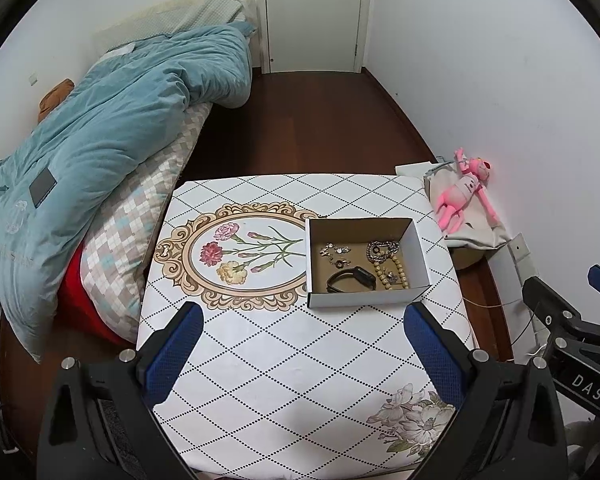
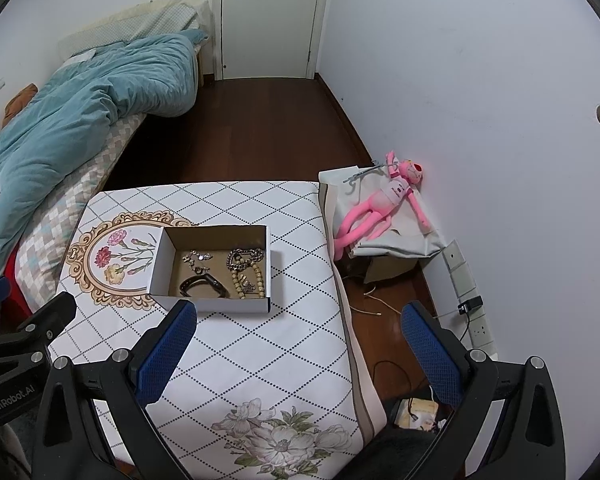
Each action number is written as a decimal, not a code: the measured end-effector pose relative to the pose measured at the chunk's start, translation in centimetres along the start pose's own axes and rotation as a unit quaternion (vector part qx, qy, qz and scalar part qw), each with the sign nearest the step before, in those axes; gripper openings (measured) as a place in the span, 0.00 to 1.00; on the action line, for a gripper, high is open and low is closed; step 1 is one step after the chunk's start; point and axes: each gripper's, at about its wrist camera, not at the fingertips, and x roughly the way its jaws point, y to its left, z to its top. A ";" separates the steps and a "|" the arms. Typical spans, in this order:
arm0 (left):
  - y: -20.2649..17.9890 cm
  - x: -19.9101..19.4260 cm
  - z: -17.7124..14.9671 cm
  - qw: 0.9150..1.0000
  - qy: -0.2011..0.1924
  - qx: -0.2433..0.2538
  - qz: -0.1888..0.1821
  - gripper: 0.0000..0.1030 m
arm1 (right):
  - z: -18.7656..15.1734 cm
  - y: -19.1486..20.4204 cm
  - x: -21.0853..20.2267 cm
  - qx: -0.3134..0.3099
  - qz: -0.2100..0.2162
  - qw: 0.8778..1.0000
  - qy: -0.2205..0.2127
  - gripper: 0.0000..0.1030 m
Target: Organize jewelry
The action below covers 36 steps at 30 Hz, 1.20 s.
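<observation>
A small cardboard box [image 1: 418, 254] sits on the patterned table [image 1: 284, 344], right of its flower medallion. Inside lie a black watch band [image 1: 350, 279], a silver chain bracelet [image 1: 382, 250], a beaded strand [image 1: 400, 272] and small silver charms [image 1: 334, 250]. The box also shows in the right wrist view [image 2: 274, 272], with the watch band [image 2: 202, 285] and the chain [image 2: 244, 258]. My left gripper [image 1: 304, 316] is open and empty above the table's near half. My right gripper [image 2: 300, 318] is open and empty over the table's right edge.
A bed with a blue quilt [image 1: 100, 132] lies to the left of the table. A pink plush toy [image 2: 384, 204] rests on a grey bag by the right wall. Wall sockets and cables [image 2: 470, 306] sit low on the right. Dark wood floor leads to a white door [image 1: 314, 16].
</observation>
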 end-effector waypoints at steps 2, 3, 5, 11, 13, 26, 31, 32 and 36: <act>0.0 0.0 0.0 1.000 0.000 0.000 0.000 0.99 | 0.0 0.0 0.0 0.000 0.001 1.000 0.001 1.00; 0.0 0.0 0.0 1.000 0.000 -0.001 0.000 0.99 | -0.1 0.0 0.0 -0.001 0.000 1.000 0.000 1.00; 0.0 0.0 0.0 1.000 0.000 0.001 -0.001 0.99 | -0.1 0.0 0.0 0.000 0.001 1.000 0.001 1.00; -0.2 -0.2 0.3 1.000 -0.005 0.000 0.000 0.99 | -0.1 0.0 -0.1 0.000 0.000 1.000 0.000 1.00; -0.2 -0.3 0.3 1.000 -0.005 0.000 -0.002 0.99 | -0.1 0.0 -0.1 0.000 0.001 1.000 0.000 1.00; -0.3 -0.3 0.5 1.000 -0.005 -0.001 -0.003 0.99 | 0.2 0.3 -0.5 -0.003 0.000 1.000 0.000 1.00; -0.3 -0.4 0.6 1.000 -0.006 0.000 -0.002 0.99 | 0.3 0.4 -0.4 -0.008 0.000 1.000 0.002 1.00; -0.4 -0.4 0.7 1.000 -0.006 0.000 0.000 0.99 | 0.3 0.4 -0.5 -0.009 0.000 1.000 0.002 1.00; -0.4 -0.4 0.8 1.000 -0.008 -0.001 0.000 0.99 | 0.4 0.4 -0.6 -0.011 0.000 1.000 0.001 1.00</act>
